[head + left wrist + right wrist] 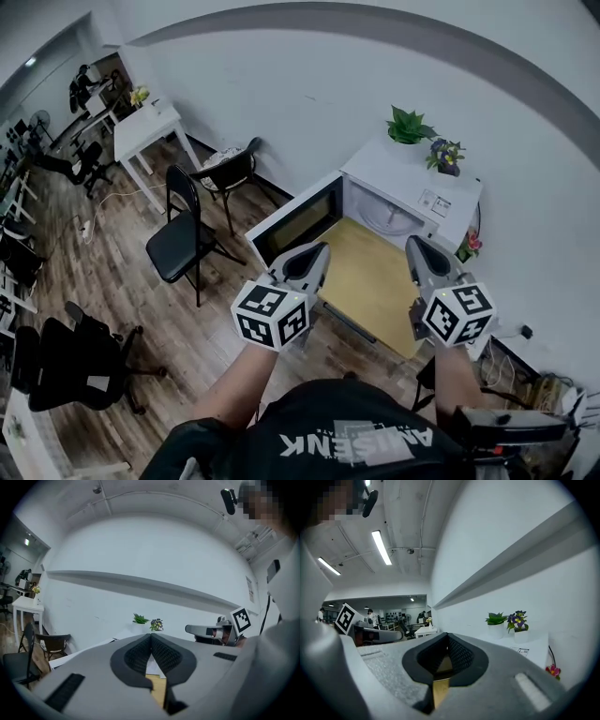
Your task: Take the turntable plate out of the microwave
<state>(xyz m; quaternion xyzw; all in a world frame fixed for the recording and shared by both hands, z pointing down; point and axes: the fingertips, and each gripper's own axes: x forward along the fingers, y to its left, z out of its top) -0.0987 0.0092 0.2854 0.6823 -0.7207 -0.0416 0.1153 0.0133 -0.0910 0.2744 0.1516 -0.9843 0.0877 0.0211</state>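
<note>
Left tool and right tool are closed, empty; only head view shows the turntable plate.

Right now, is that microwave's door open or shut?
Open. The door of the microwave stands swung out leftward, and the turntable plate shows inside.

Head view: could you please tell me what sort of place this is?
Probably an office or lab rather than a kitchen: a black swivel chair on the wood floor, a white table by the wall, and the microwave standing open.
</note>
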